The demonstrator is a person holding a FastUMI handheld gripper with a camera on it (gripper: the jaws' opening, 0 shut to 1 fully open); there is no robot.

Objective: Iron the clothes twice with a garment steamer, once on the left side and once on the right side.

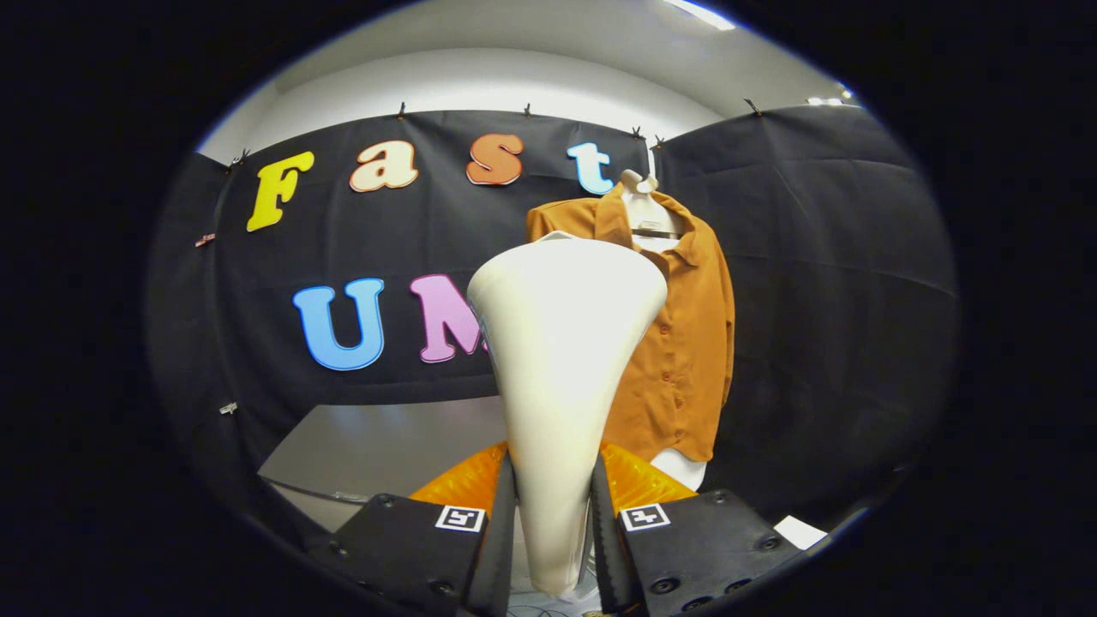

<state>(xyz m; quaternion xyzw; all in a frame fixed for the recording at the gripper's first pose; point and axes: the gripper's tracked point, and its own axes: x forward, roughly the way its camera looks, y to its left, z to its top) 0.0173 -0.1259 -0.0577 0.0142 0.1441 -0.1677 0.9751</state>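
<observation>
Gripping the narrow lower handle of the garment steamer [561,360], the fingers [499,531] are pressing on it from both sides, their gap closed down to the width of the handle. The steamer is standing upright between the fingers and widening upward into a broad cream head, whose flat top is reaching about to the collar level of the shirt [686,343] beyond. The orange buttoned shirt is hanging on a hanger [644,206] against the black cloth wall, well beyond the fingers and slightly to their right; its left half is being hidden by the steamer head, and a white layer is showing below its hem. Something orange and ribbed [463,480] is showing just behind the fingers on both sides of the handle, possibly part of the steamer's base, though this is hard to make out. A grey table [377,446] is lying beyond the fingers to the left.
</observation>
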